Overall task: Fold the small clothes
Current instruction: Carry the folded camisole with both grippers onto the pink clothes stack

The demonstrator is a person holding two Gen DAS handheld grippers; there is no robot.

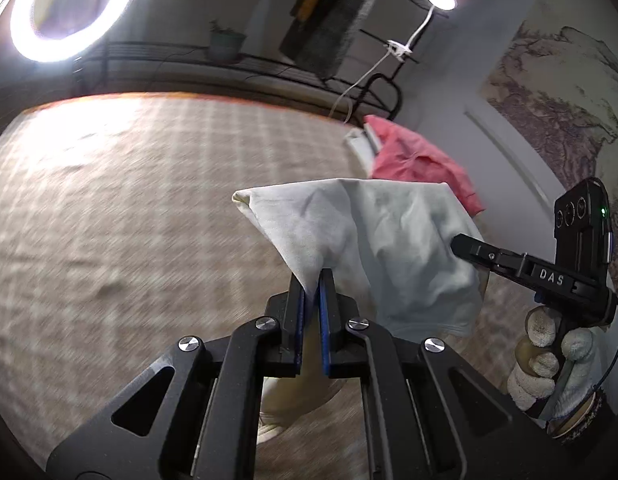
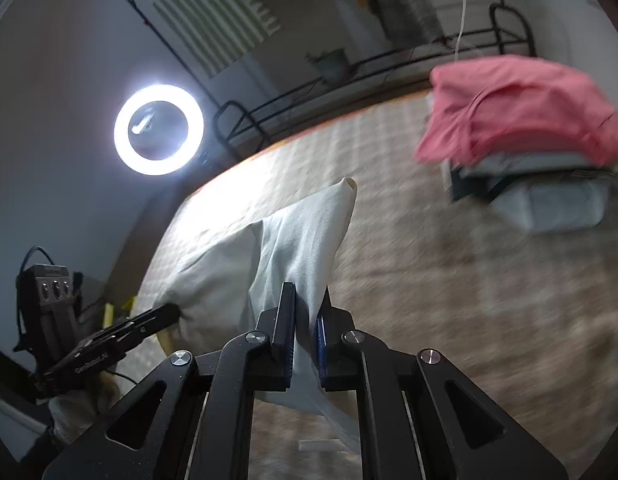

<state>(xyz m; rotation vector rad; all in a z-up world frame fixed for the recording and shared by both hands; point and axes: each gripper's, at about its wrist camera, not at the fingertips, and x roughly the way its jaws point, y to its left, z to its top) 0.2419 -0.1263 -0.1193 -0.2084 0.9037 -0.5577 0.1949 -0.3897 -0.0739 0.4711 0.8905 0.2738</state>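
Observation:
A small white garment (image 1: pixel 389 240) hangs in the air above the checked beige table cover (image 1: pixel 129 200), stretched between my two grippers. My left gripper (image 1: pixel 311 280) is shut on one edge of it. My right gripper (image 1: pixel 457 246) comes in from the right and is shut on the other side. In the right wrist view the white garment (image 2: pixel 301 232) rises from my right gripper (image 2: pixel 307 312), which is shut on it. My left gripper (image 2: pixel 173 314) grips the garment's far left end there.
A pink garment (image 1: pixel 413 160) lies on a stack of folded clothes at the back right, also in the right wrist view (image 2: pixel 521 108). A ring light (image 1: pixel 69 8) and a metal rack (image 1: pixel 269 64) stand behind the table. A gloved hand (image 1: pixel 549 356) holds the right gripper.

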